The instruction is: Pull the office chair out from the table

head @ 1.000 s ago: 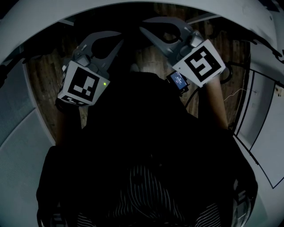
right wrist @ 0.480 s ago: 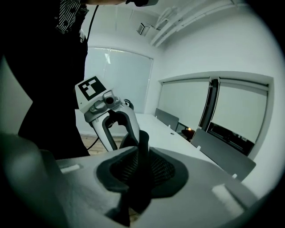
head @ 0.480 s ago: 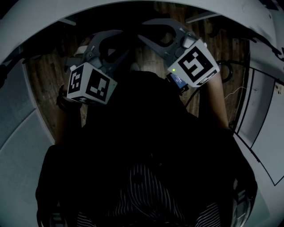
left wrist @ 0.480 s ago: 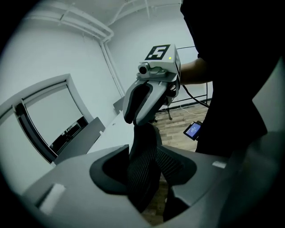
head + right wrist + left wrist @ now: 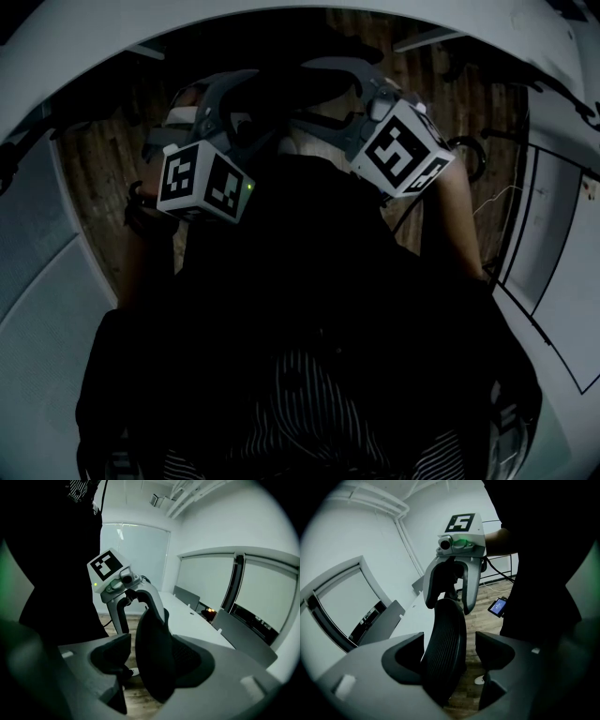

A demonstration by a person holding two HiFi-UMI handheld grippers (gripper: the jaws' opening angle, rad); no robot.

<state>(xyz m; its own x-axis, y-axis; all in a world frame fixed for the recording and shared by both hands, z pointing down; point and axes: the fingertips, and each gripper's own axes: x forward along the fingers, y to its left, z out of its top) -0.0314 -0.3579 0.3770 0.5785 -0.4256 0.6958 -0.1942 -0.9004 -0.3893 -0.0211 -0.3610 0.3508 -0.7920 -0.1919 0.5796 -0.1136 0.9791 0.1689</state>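
The office chair's black mesh back (image 5: 443, 639) stands edge-on between the jaws of both grippers. My left gripper (image 5: 449, 653) is opening, its jaws astride the back's upper edge, with a gap on the right side. My right gripper (image 5: 152, 660) straddles the same chair back (image 5: 154, 644) from the opposite side, jaws opening, with a gap at its left pad. Each gripper shows in the other's view, the right gripper (image 5: 450, 606) and the left gripper (image 5: 140, 620). In the dim head view the left gripper (image 5: 234, 98) and the right gripper (image 5: 314, 94) flank the dark chair top.
A long white table (image 5: 417, 616) runs just beyond the chair, also seen as the table (image 5: 187, 611). Grey chairs (image 5: 243, 644) stand along its far side by glass walls. A small device with a blue screen (image 5: 498, 606) hangs at the person's dark clothing. Wooden floor (image 5: 94, 178) lies below.
Both grippers have come down over the chair back's top edge and rolled inward. Their jaws, shut a second ago, now stand apart around the back.
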